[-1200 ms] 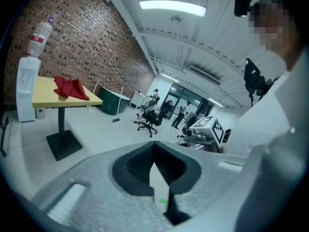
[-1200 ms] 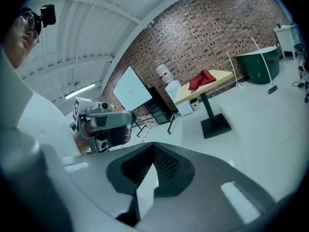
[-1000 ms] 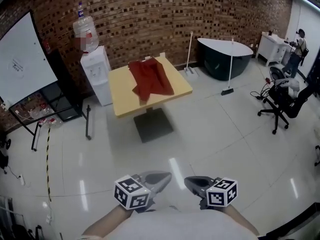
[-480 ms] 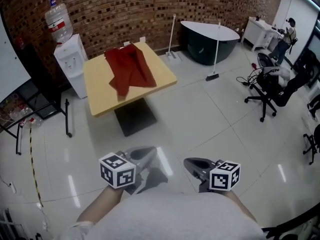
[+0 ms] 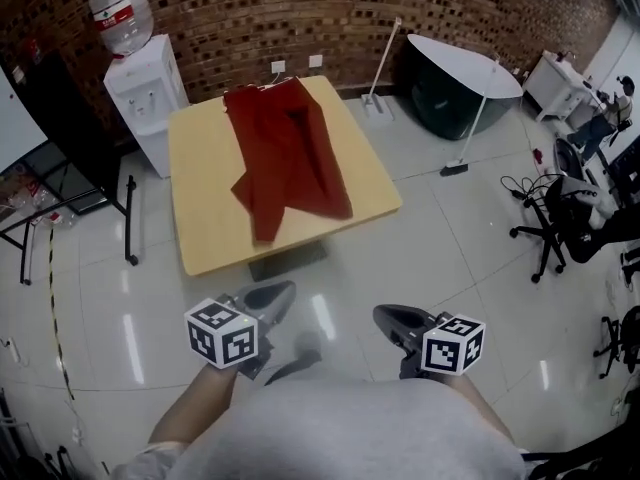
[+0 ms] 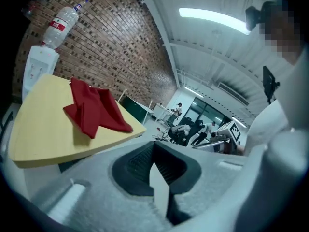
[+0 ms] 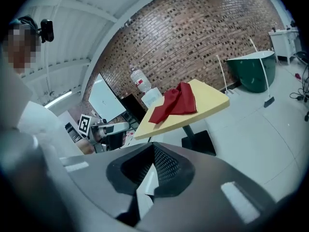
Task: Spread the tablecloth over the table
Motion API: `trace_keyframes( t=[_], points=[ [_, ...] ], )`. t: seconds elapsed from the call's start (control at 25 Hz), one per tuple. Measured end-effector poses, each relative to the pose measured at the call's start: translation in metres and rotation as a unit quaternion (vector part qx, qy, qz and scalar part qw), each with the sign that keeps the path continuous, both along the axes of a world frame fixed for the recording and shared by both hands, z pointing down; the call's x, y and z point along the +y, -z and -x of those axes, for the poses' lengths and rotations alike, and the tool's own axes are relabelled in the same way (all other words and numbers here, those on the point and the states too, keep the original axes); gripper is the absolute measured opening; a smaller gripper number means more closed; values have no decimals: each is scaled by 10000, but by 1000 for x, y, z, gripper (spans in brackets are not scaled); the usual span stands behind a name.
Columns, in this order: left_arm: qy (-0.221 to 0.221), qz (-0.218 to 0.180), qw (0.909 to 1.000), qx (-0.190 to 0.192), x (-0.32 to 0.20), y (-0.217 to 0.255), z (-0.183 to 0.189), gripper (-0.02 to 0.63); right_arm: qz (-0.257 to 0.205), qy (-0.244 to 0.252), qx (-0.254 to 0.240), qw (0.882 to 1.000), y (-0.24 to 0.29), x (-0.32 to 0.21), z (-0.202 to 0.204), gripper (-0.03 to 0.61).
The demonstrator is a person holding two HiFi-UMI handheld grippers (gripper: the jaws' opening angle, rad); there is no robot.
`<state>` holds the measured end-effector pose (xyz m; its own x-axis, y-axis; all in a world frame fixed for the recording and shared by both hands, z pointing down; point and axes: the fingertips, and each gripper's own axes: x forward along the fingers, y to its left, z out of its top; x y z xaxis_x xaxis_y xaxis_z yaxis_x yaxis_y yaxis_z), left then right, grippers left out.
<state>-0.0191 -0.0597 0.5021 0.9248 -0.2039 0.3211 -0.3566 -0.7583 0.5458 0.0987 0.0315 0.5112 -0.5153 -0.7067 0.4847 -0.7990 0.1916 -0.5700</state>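
Table [image 5: 200, 203] with bunched red tablecloth [image 5: 290, 158] nearer than before

The left gripper [image 6: 158, 178] has its jaws closed and empty. Ahead, a crumpled red tablecloth [image 6: 94, 110] lies on the yellow bench [image 6: 43, 139], beside a water dispenser [image 6: 36, 66].

Pedestal [image 5: 285, 260]: mostly hidden beneath the surface [image 5: 200, 218].
Tablecloth [image 5: 285, 158]: folded on itself, under-layers hidden from me.
Water bottle [image 5: 120, 13]: neck cut off by the head view's top edge.
Whiteboard [image 5: 12, 118]: a sliver at the left edge.
Distant people [image 6: 198, 129]: too small to tell, seen past my left claw [image 6: 154, 145].
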Motion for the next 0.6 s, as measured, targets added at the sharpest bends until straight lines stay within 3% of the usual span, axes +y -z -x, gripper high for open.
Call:
trace_keyframes(
  t=[0.16,0.4,0.6],
  points=[
    [309,117,9991,-251,-62,-17,17,2,68,-118,-327,9994,-9,-77,-15,-2],
    [383,284,9983,-327,-112,-37,35,22,-34,18,-253,9997,-12,-142,-22,-2],
    [436,529,9959,-594,-131,-63,36,162,-99,232,-205,9995,-7,-160,-16,-2]
  ],
)
